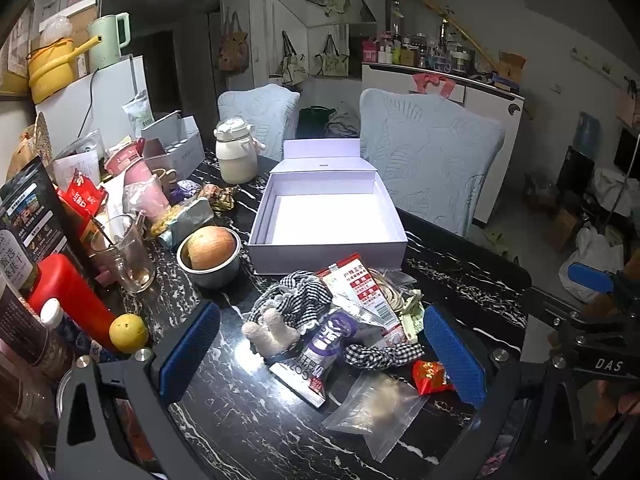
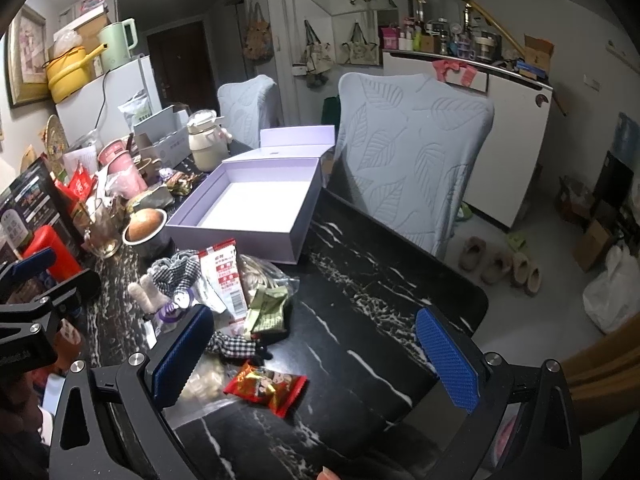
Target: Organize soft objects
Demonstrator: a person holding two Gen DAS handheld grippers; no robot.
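Note:
An open, empty lavender box point(image 1: 326, 216) point(image 2: 248, 204) stands on the black marble table point(image 1: 240, 420). In front of it lies a pile: a large black-and-white checked scrunchie point(image 1: 298, 296) point(image 2: 176, 270), a fuzzy beige plush piece point(image 1: 270, 330) point(image 2: 146, 292), a small checked scrunchie point(image 1: 380, 354) point(image 2: 236, 346), snack packets and a clear zip bag point(image 1: 374, 412). A red candy packet point(image 2: 266, 386) point(image 1: 432, 376) lies nearest. My left gripper point(image 1: 324, 354) is open and empty, straddling the pile. My right gripper point(image 2: 316, 354) is open and empty, right of the pile, above the red packet.
Clutter fills the table's left: a glass cup point(image 1: 124, 256), a steel bowl with an onion point(image 1: 210, 254), a red bottle point(image 1: 68, 296), a lemon point(image 1: 128, 332), a cream kettle point(image 1: 236, 152). Two covered chairs point(image 2: 412, 152) stand behind. The table edge point(image 2: 476, 292) is at right.

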